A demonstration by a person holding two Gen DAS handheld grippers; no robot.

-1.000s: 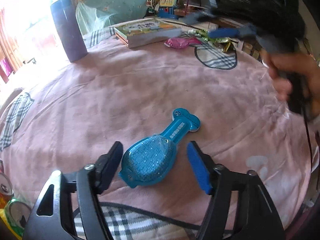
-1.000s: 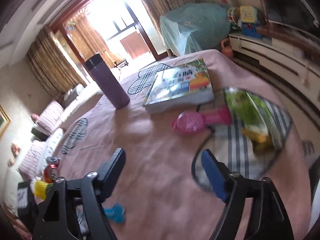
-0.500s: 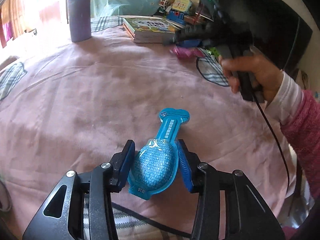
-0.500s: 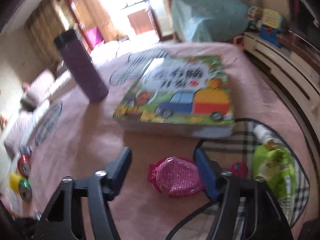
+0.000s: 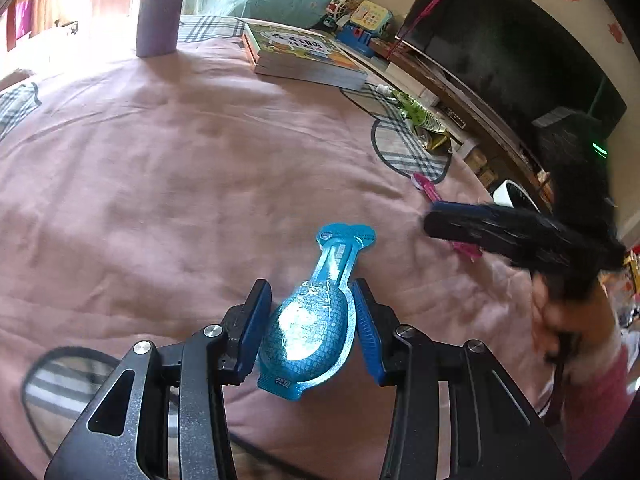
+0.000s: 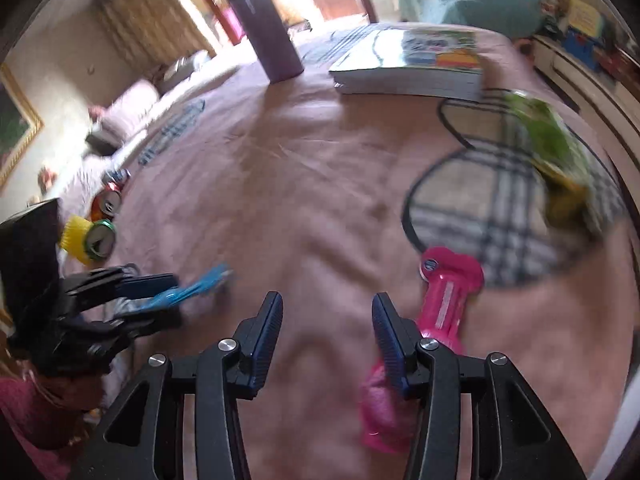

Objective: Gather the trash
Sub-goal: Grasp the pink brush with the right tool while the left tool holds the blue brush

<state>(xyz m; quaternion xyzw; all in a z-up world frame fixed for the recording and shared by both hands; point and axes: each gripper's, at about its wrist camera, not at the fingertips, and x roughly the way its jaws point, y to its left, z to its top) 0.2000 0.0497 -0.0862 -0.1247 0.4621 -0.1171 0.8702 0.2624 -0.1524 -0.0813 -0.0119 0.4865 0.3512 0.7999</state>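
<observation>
The blue wrapper [image 5: 310,328], a flat bulb-shaped packet with a long neck, sits between the blue pads of the left claw [image 5: 308,320]. Both pads press against its wide body, so the claw is clenched on it, with the neck pointing forward over the pink cloth [image 5: 160,168] that covers the table. In the right wrist view the same wrapper [image 6: 192,290] shows as a blurred blue strip in the left claw [image 6: 148,298].

The pink wrapper [image 6: 444,300], of the same shape, lies on the cloth just outside the right pad of the right claw [image 6: 326,334]; its wide end passes behind that finger. Nothing sits between the right claw's pads, which stand apart, released. In the left wrist view the right claw [image 5: 460,224] is blurred, with the pink wrapper [image 5: 428,190] beside it.

Further out, a green bag [image 6: 548,136] lies on a checked patch [image 6: 480,208] of the cloth. A thick picture book [image 5: 296,52] and a purple flask [image 6: 264,28] stand at the far side. Two cans [image 6: 104,216] and a yellow object [image 6: 74,236] sit near the left edge.
</observation>
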